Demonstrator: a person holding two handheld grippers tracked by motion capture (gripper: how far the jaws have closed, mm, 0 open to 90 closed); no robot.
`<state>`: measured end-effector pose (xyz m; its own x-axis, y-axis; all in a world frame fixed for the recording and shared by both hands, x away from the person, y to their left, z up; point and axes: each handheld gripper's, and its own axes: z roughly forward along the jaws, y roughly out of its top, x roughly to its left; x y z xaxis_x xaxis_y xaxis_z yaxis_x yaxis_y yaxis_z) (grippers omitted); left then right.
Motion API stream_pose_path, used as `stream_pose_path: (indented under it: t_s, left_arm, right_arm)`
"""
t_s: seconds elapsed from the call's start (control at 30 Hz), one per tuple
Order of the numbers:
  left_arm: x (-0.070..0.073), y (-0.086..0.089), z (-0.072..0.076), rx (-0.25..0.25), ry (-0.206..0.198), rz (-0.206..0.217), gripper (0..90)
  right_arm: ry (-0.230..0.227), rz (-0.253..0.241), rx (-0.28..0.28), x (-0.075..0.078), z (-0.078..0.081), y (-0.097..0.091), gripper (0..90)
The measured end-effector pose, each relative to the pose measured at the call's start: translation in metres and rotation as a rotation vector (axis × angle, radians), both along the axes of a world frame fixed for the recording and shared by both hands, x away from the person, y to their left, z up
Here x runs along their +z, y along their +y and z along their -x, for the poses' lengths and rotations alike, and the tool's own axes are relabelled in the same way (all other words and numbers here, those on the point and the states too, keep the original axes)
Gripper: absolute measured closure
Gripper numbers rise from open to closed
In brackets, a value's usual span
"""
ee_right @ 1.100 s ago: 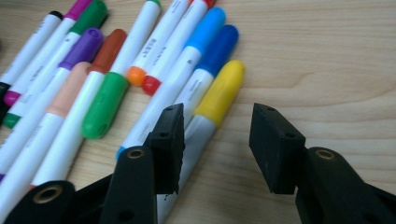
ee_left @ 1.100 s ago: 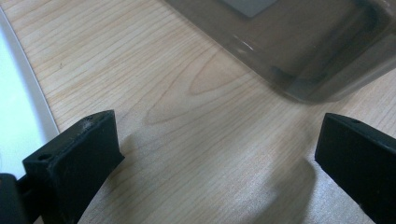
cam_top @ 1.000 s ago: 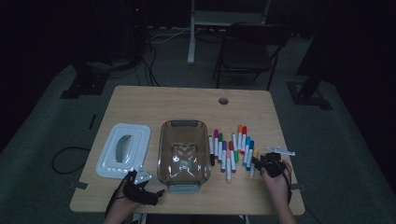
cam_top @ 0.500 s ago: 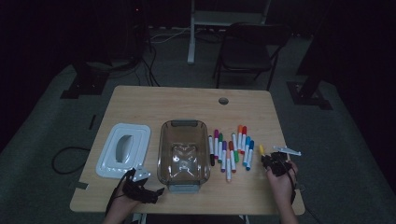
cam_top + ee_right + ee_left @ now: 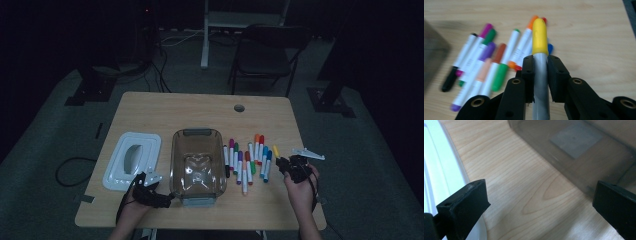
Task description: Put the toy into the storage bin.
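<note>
The right gripper point(image 5: 540, 66) pinches a yellow-capped marker point(image 5: 539, 37) by its grey barrel, the marker's long axis running straight out along the jaws with the cap pointing away from the hand, above the bench point(image 5: 200, 107) at the right edge of the row of loose markers point(image 5: 245, 160). The clear tub point(image 5: 197, 167) lies to the left of that hand, past the markers, so the likely carry is leftward across them. The left gripper point(image 5: 150, 182) is spread and empty, resting between the white lid point(image 5: 131, 160) and the tub's near corner.
</note>
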<state>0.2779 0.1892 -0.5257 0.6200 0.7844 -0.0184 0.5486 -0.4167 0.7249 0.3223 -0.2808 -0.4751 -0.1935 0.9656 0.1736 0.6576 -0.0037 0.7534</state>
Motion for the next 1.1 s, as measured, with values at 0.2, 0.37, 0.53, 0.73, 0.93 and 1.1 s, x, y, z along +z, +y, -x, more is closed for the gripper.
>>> stream_pose_path:
  t_s: [0.2,0.37,0.53,0.73,0.93,1.1]
  left_arm:
    - [0.000,-0.008,0.003,-0.025,0.003,0.010,0.7]
    - [0.002,-0.016,0.004,-0.048,0.002,0.018,0.7]
    - [0.005,-0.024,0.004,-0.067,-0.008,0.011,0.7]
    - [0.006,-0.031,0.005,-0.086,-0.007,0.013,0.6]
    - [0.006,-0.044,0.006,-0.115,-0.005,0.020,0.7]
    - [0.002,-0.051,0.007,-0.140,-0.007,-0.003,0.6]
  right_arm:
    - [-0.043,-0.032,0.084,0.027,0.002,0.023,76.6]
    - [-0.099,-0.075,0.177,0.056,0.008,0.053,76.6]
    - [-0.135,-0.106,0.272,0.083,0.011,0.084,76.6]
    - [-0.150,-0.102,0.346,0.102,0.010,0.116,76.6]
    - [-0.127,-0.110,0.405,0.106,0.008,0.143,76.5]
    - [-0.090,-0.121,0.467,0.099,0.003,0.172,76.6]
